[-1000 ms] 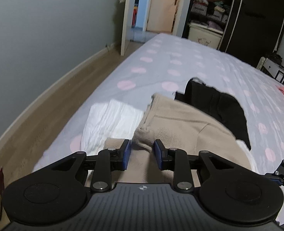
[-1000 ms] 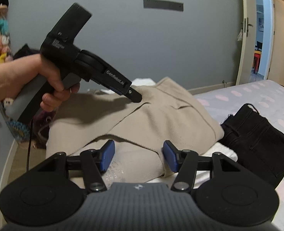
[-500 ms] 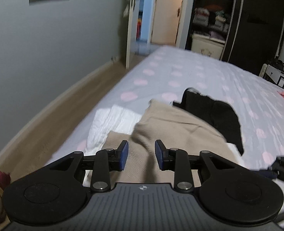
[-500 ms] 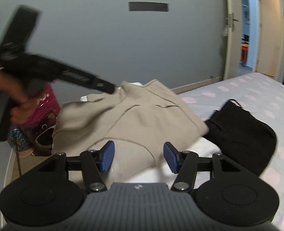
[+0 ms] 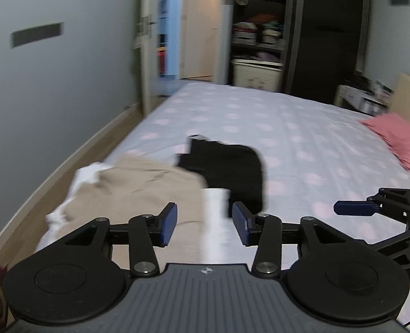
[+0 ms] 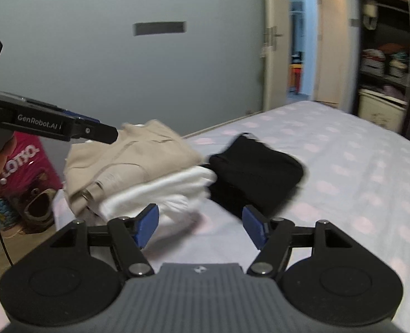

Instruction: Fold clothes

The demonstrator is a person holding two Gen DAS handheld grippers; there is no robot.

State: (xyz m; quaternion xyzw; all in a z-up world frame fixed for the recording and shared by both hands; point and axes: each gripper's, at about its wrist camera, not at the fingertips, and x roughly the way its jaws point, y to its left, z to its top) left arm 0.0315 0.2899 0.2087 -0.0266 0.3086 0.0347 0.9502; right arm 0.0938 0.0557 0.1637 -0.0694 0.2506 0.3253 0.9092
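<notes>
Both grippers, left (image 5: 204,227) and right (image 6: 202,227), hang released, jaws just widening on nothing, above soft folded beige knit (image 6: 130,161), white cloth (image 6: 160,194) and black garment (image 6: 255,172).

Folded beige garment (image 6: 127,155) atop white one (image 6: 160,194), black garment (image 6: 255,172) beside, on bed

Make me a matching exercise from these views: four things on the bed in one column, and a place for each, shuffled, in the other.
Things
1. beige garment
2. white garment
3. black garment
4. pink pillow

Places
A. alone at the bed's far right edge in the left wrist view
B. on top of the pile at the bed's corner
C. under the beige one
D. beside the pile, toward the bed's middle

Pairs: 1-B, 2-C, 3-D, 4-A
</notes>
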